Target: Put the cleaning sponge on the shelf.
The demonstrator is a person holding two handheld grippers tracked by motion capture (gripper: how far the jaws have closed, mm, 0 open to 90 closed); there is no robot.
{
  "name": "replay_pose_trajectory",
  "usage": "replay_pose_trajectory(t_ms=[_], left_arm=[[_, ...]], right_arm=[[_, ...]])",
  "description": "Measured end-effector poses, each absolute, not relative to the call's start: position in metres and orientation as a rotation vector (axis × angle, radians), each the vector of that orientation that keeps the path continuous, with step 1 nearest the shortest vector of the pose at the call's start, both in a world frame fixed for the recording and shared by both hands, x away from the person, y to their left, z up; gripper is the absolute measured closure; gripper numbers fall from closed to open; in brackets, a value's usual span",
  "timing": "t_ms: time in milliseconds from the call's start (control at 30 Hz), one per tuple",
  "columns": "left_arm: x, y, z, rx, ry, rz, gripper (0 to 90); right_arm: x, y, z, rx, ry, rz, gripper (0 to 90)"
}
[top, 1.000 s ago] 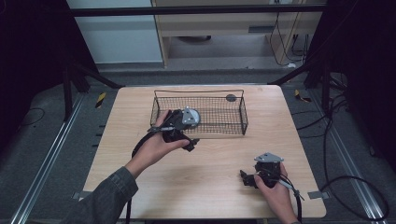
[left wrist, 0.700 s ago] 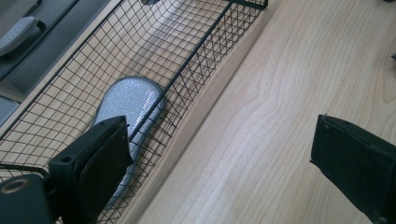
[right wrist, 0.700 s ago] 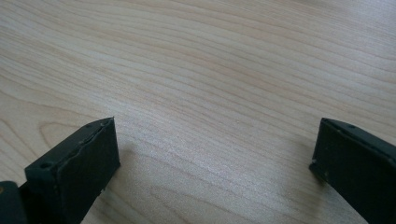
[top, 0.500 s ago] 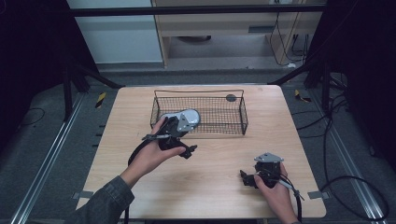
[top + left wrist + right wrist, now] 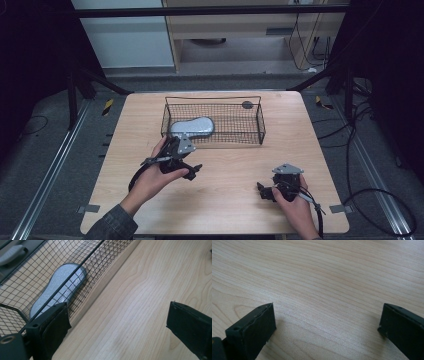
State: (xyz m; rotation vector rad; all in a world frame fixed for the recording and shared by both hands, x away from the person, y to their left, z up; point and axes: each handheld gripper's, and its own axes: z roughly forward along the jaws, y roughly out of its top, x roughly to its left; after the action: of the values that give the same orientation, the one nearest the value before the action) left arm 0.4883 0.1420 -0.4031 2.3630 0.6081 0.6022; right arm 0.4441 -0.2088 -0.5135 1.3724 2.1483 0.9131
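Note:
A grey, sole-shaped pad [image 5: 192, 126] lies flat in the left half of a black wire basket [image 5: 215, 142]; the left gripper view shows the pad [image 5: 58, 288] behind the basket mesh [image 5: 100, 262]. My left gripper [image 5: 192, 172] hovers over the table just in front of the basket's near left corner, open, with bare wood between its jaws [image 5: 120, 322]. My right gripper [image 5: 263, 192] rests low at the table's front right, open, with nothing but wood grain between its jaws [image 5: 327, 322].
The wooden table [image 5: 220, 210] ends at its front edge just behind both hands. A small dark round object [image 5: 246, 104] sits by the basket's far rim. Black frame bars, rails and loose cables [image 5: 360, 125] surround the table.
My left gripper has drawn back from the basket toward the front of the table, leaving the grey pad lying inside. The right gripper has stayed where it was.

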Motion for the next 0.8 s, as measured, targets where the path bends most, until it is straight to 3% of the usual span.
replay_pose_trajectory(t_ms=[800], left_arm=[[0.507, 0.235, -0.452, 2.267, 1.005, 0.632, 4.1]], right_arm=[[0.444, -0.209, -0.514, 1.372, 2.148, 0.913, 0.8]])
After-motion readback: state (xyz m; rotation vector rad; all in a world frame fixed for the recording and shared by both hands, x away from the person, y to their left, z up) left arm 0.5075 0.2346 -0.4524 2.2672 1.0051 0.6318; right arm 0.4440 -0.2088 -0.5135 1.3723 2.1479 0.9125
